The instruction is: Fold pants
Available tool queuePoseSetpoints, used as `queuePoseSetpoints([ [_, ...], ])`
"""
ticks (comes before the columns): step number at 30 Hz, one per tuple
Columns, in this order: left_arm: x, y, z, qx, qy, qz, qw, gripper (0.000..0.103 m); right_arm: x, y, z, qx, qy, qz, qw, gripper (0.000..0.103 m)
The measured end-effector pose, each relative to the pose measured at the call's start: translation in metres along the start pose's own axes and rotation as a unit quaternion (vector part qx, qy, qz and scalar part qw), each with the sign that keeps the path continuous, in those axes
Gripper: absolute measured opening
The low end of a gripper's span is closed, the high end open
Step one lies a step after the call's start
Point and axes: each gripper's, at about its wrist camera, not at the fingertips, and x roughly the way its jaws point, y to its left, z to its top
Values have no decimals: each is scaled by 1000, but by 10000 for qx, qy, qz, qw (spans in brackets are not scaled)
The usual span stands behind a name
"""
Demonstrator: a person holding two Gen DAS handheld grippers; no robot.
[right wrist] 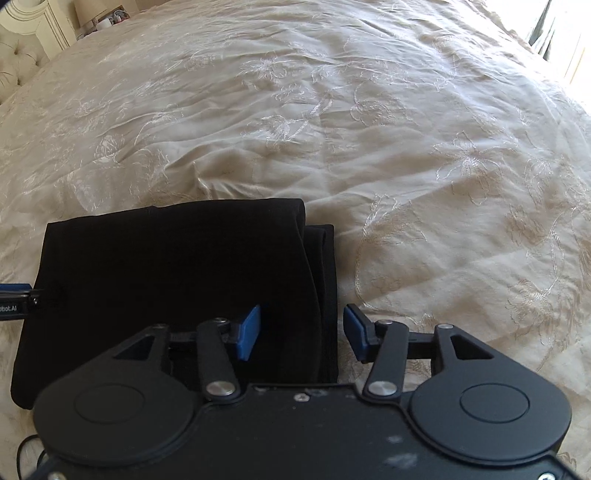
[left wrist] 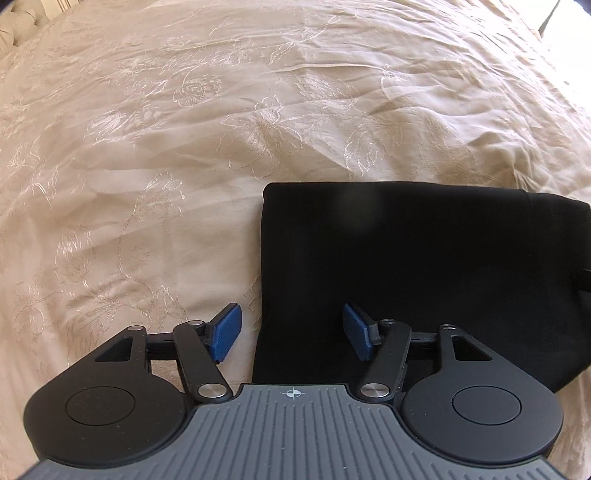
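Two grippers hover low over a wide bed spread with a cream bedspread embroidered in pale floral outlines, rumpled into soft creases ahead of both sets of jaws. Far beyond our jaws on the left we see a cream tufted headboard, and next to it a pale carved piece of furniture with small items on top, too blurred to name. Bright window light washes out the far right corner in both views. We see nothing lying between our jaws and the cloth.

We find the black folded pants lying flat on the bedspread as a compact rectangle, layers stacked, with a narrower under-layer peeking out along the edge that lies between the right jaws.

Our left gripper has its jaws spread wide apart, gripping nothing; the left edge of the pants runs up between them, so one blue pad is over bare bedspread and the other over black cloth. Our right gripper is likewise spread wide and empty, straddling the right edge of the pants: its left pad is over the cloth, its right pad over the bedspread. In the right wrist view the left gripper's tip shows at the far left border, at the pants' opposite edge.
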Motion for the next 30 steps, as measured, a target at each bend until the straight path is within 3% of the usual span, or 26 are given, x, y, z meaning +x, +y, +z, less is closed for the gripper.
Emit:
queuePoseSetpoints([
  [4,0,5,-7,11,-81,-81,9999,73,8,-7,-1,127,19,140,9998,62],
  [9,9,14,-5,-289,-21,-273,9992,85,22,-19,3,586,153,618,9963,66],
  [13,24,17,0,-452,100,-515,9976,103,30,-23,5,769,234,814,9934,71],
  [17,29,18,7,-644,211,-663,9955,103,31,-22,5,671,223,880,9936,71],
  [18,28,18,7,-622,208,-690,9955,100,30,-22,5,653,221,895,9936,71],
  [20,17,14,6,-461,45,-680,9966,66,30,-22,4,612,241,937,9934,71],
  [22,6,7,5,-332,-67,-410,9986,44,27,-19,4,518,252,903,9943,67],
  [23,2,5,4,-297,-95,-322,9990,26,26,-17,5,466,241,874,9948,66],
  [24,-1,4,4,-319,-105,-373,9987,16,24,-15,4,426,211,842,9953,62],
  [28,-16,-2,2,-518,-263,-214,9981,10,12,-10,0,422,14,735,9964,36],
  [30,-26,-3,3,-541,-377,-144,9977,10,5,-9,-2,459,-48,737,9962,29],
])
